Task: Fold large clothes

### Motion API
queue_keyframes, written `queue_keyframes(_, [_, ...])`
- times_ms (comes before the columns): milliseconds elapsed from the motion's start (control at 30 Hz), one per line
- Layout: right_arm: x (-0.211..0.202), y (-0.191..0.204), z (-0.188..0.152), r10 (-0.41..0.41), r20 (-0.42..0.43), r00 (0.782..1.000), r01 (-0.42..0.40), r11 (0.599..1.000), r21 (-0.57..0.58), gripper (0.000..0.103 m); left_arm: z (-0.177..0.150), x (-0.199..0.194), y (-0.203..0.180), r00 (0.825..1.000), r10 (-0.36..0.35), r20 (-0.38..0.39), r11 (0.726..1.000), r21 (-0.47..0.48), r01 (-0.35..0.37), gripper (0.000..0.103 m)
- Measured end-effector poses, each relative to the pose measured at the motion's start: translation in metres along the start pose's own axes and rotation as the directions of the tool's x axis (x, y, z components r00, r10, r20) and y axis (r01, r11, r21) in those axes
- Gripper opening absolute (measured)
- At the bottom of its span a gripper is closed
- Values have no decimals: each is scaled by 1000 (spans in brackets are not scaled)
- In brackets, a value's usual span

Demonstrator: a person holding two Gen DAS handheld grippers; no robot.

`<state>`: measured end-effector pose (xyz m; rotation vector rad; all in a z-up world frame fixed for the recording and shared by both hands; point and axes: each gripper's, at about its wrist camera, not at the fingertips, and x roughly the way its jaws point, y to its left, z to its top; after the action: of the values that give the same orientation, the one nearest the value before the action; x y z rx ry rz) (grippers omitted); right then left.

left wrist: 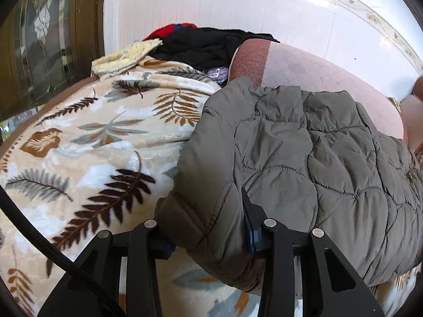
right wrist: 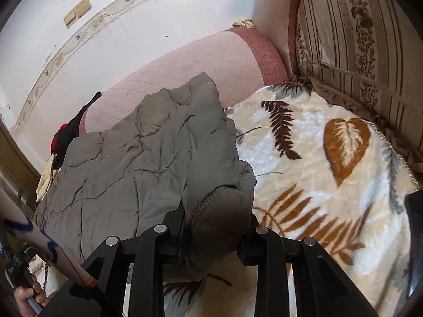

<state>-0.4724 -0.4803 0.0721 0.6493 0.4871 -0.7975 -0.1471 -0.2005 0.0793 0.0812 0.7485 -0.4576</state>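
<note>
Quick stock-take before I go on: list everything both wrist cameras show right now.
jacket: one, grey-green quilted, on the blanket, both near corners pinched
blanket: one, cream with brown and grey leaves, under the jacket
clothes pile: one, black, red and yellow, far end
bolster: one, pink, behind the jacket
cushion: one, beige striped, right of the blanket
floor: white tiles
left gripper: black, shut on the jacket
right gripper: black, shut on the jacket
hand: one, lower left of the right view
</note>
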Motion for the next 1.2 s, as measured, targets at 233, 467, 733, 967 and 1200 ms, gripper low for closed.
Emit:
queue_keyframes(233, [-48, -2, -14, 20, 24, 1000, -20, 1000, 11, 31, -29, -52, 1, 999, 29, 45, 998, 49, -31, 38])
queue_keyframes(467, [-89, -18, -50, 28, 5, 1000, -28, 999, 41, 31, -72, -97, 15, 998, 35, 53, 999, 37, -37, 38])
queue_keyframes(733, [-124, -31, -85, 30, -12, 999, -29, 999, 26, 31, -110, -126, 27, 998, 40, 56, 997, 59, -44, 38])
queue_keyframes(967, [-121, -38, -100, 0, -51, 999, 0, 1000, 14, 31, -121, -123, 27, 996, 62, 60, 994, 86, -67, 39])
queue_keyframes(1200, [-113, -44, -106, -18, -83, 996, 19, 1000, 17, 32, -122, -120, 28, 996, 71, 59, 993, 89, -76, 41])
